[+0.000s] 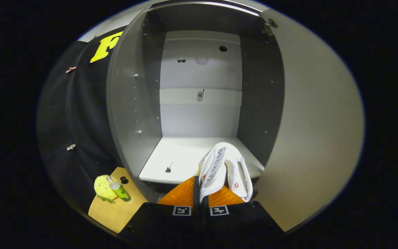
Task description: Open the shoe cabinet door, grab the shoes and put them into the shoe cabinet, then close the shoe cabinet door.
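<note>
Gripper (200, 193), its 2 orange fingers (180, 197) nearly closed, pinches the white shoes (225, 169) at the collar, toes over the open shoe cabinet (199, 86) floor. Shoes likely light and pliable; collar grip suits.

Gripper (200, 195): orange ribbed fingers (180, 195) drawn nearly together, pinching thin white fabric.
Pose: fingers aimed toward twelve o'clock, level.
Body: black, two square markers.

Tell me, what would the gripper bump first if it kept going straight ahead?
Probably the cabinet's back wall. The gripper, shut on white shoes, points into the open cabinet; depth is unclear.
</note>
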Action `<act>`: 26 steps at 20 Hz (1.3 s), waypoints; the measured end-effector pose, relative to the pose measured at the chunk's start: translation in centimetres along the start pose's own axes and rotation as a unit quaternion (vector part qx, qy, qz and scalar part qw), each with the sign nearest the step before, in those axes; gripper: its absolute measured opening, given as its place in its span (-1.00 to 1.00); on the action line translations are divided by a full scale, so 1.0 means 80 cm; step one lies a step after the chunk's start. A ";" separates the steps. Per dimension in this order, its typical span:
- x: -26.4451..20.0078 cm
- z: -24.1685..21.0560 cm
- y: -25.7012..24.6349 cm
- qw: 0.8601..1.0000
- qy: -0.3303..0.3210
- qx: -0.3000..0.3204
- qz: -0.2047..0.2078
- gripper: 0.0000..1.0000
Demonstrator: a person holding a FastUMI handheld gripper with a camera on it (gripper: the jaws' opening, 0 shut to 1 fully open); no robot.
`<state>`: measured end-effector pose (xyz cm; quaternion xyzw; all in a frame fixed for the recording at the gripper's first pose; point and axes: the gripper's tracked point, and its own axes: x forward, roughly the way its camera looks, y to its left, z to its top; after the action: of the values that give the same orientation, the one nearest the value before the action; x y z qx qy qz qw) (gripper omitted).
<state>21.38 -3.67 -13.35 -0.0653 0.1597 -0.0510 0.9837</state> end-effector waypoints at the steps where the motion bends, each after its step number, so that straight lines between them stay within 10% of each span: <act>1: 0.022 0.013 0.000 1.000 -0.005 -0.002 0.003 -0.90; 12: 0.244 0.002 0.008 0.999 0.035 -0.009 0.033 -0.91; 26: 0.248 -0.027 0.015 0.997 0.067 -0.012 0.039 -0.72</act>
<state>39.47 -5.12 -21.67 -0.0677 0.2282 -0.0153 0.9711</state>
